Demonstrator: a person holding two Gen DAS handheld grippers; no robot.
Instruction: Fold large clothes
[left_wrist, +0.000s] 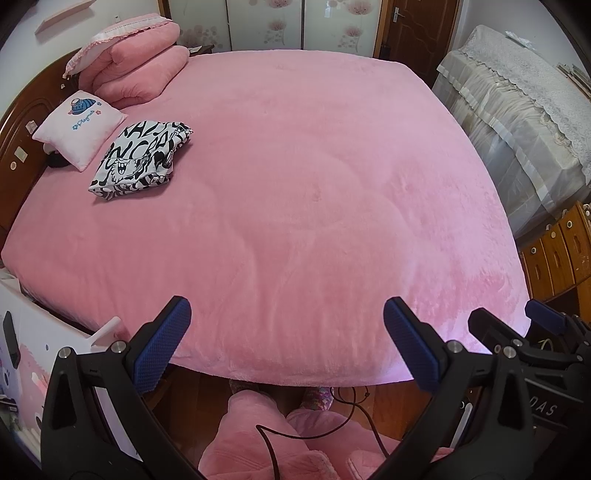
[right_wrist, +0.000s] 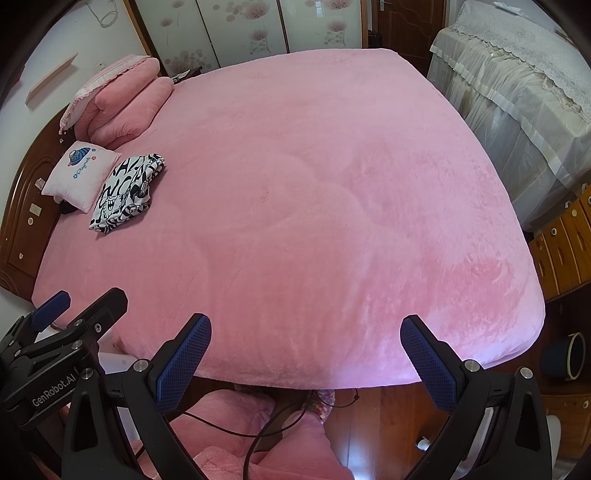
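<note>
While both grippers hang off the near edge, the bed (left_wrist: 295, 184) fills most of each view, covered by a smooth pink plush spread (right_wrist: 314, 221) that drapes over the foot. To the right stands furniture under a pale lace-edged cover (left_wrist: 517, 122), with wooden drawers (right_wrist: 565, 243) below it toward the near side. Beyond the bed are flowered wardrobe doors (left_wrist: 266, 22) and a dark wooden door (right_wrist: 406, 26). At the far left corner, against the wooden headboard (left_wrist: 22, 129), lies a stack of folded pink bedding (left_wrist: 136, 70).

Just nearer along the headboard side is a small pink cushion (right_wrist: 79, 175) with a blue print, and touching its near edge rests the garment (left_wrist: 140, 158), black-and-white patterned and folded into a compact rectangle, flat on the spread, well apart from both grippers.

Left gripper (left_wrist: 286, 343) has its blue-padded fingers spread wide with nothing between them. Right gripper (right_wrist: 306, 362) is likewise spread wide and empty. Each appears at the edge of the other's view. Below them are pink-clad legs (left_wrist: 258, 435) and a dark cable (right_wrist: 258, 432) over the wooden floor.
</note>
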